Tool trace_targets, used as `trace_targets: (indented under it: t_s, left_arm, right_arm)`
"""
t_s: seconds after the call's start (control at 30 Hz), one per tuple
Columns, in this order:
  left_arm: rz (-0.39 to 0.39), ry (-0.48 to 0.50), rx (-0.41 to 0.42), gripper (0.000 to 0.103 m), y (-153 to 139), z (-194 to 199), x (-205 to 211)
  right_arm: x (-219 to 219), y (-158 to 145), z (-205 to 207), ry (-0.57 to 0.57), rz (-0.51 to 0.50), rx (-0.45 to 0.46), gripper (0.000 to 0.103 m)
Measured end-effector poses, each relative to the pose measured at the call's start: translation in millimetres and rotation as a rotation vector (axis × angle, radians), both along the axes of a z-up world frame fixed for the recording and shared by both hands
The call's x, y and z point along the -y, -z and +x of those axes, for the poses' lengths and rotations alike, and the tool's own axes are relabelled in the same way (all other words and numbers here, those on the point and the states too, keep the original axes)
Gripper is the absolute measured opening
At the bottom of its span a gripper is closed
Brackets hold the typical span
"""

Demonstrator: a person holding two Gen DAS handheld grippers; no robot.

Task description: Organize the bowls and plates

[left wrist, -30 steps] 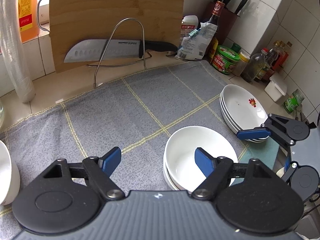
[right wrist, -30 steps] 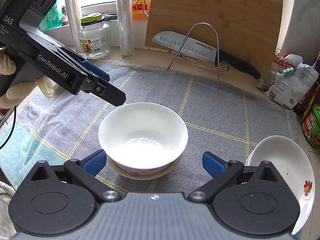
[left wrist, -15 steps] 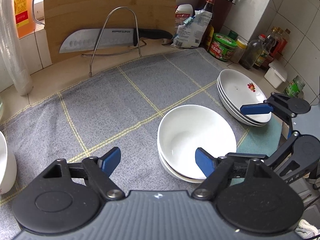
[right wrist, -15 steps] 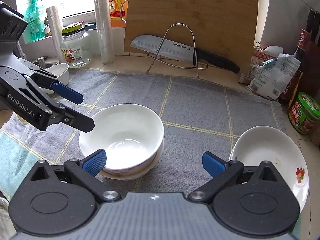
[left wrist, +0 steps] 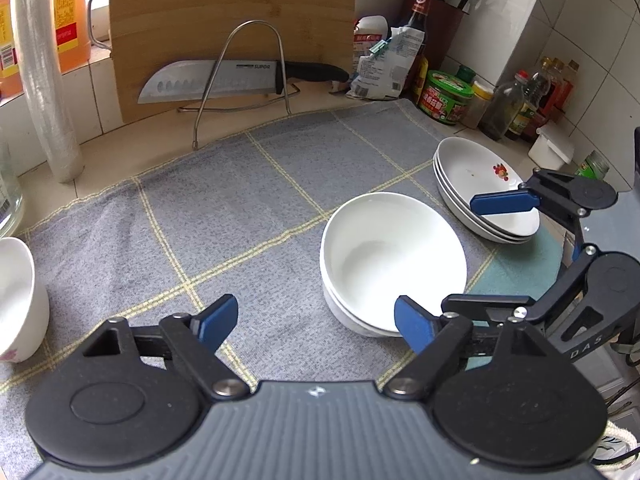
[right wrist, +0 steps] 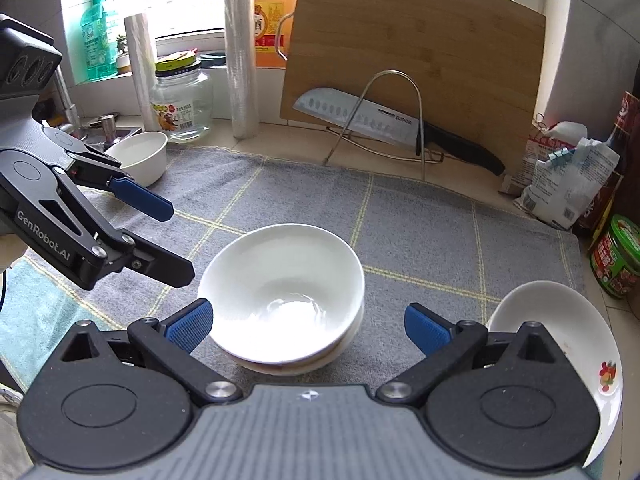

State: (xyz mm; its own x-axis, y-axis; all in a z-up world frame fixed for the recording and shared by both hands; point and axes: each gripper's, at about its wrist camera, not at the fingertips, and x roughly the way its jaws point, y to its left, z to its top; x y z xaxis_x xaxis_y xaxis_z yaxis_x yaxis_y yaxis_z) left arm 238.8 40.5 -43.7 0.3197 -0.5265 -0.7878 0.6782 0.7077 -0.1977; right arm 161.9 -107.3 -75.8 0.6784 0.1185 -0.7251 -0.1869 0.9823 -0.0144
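Observation:
Two white bowls sit nested as a stack (left wrist: 390,256) on the grey checked cloth (left wrist: 224,216); the stack also shows in the right wrist view (right wrist: 282,292). A stack of white plates (left wrist: 480,188) with a red flower mark lies to its right, and shows in the right wrist view (right wrist: 568,332). A single white bowl (left wrist: 16,296) stands at the cloth's left edge, also in the right wrist view (right wrist: 140,156). My left gripper (left wrist: 316,322) is open and empty, left of the nested bowls. My right gripper (right wrist: 308,326) is open and empty, just before them.
A bamboo cutting board (right wrist: 412,68) and a knife (right wrist: 384,124) on a wire rack (left wrist: 240,80) stand at the back. Bottles and jars (left wrist: 516,96) crowd the right corner. A glass jar (right wrist: 182,100) and rolls of plastic (right wrist: 240,52) stand near the window.
Both grippers have drawn back from the nested bowls, which stay on the cloth. The left gripper has shifted left, bringing the single bowl into view. Both remain open.

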Motion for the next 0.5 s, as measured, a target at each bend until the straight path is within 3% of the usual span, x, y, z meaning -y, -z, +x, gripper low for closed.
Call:
trace_targets:
  t_s: [0.23, 0.33, 0.5]
  left_arm:
    - [-0.01, -0.137, 0.023, 0.086, 0.3, 1.4, -39.1]
    - [-0.004, -0.221, 0.067, 0.095, 0.3, 3.3, -65.1]
    - [0.042, -0.32, 0.098, 0.096, 5.1, 13.5, -114.0]
  right_arm:
    - [-31.6, -11.5, 17.0, -0.089, -0.024, 0.019, 0.103]
    - [-49.6, -18.3, 29.7, -0.131, -0.031, 0.033, 0.103]
    - [-88.3, -16.2, 54.1, -0.222, -0.053, 0.025, 0.103]
